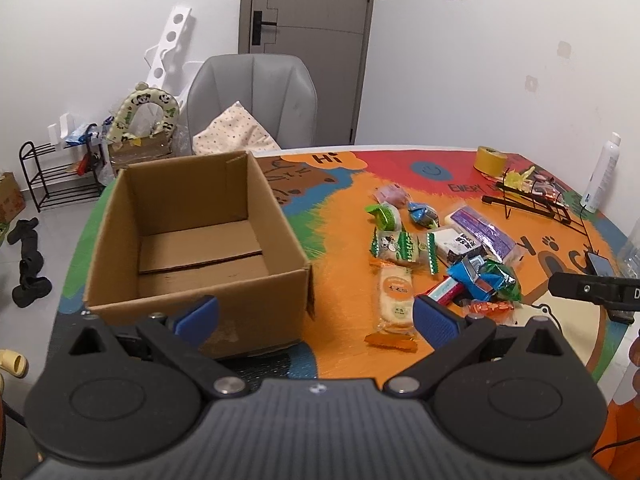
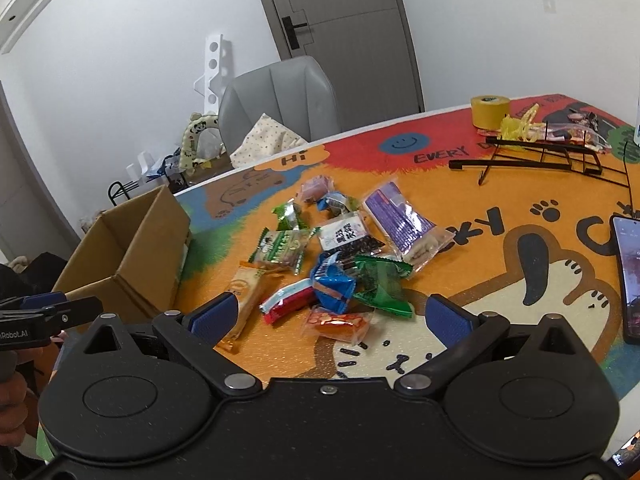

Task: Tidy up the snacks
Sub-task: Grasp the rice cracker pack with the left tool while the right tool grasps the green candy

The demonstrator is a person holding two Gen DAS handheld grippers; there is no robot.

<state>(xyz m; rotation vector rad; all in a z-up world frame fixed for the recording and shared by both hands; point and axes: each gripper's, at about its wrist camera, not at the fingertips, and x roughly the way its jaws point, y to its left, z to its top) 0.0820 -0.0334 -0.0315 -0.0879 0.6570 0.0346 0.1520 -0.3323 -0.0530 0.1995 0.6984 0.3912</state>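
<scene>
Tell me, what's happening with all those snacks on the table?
A person is holding a gripper in each hand and is about to tidy the snacks. The left gripper and the right gripper are both open and hold nothing. The snacks lie in a loose pile on the colourful table, and none has been moved yet. The cardboard box beside the pile is open with nothing inside, so it is probably where the snacks will go.
</scene>
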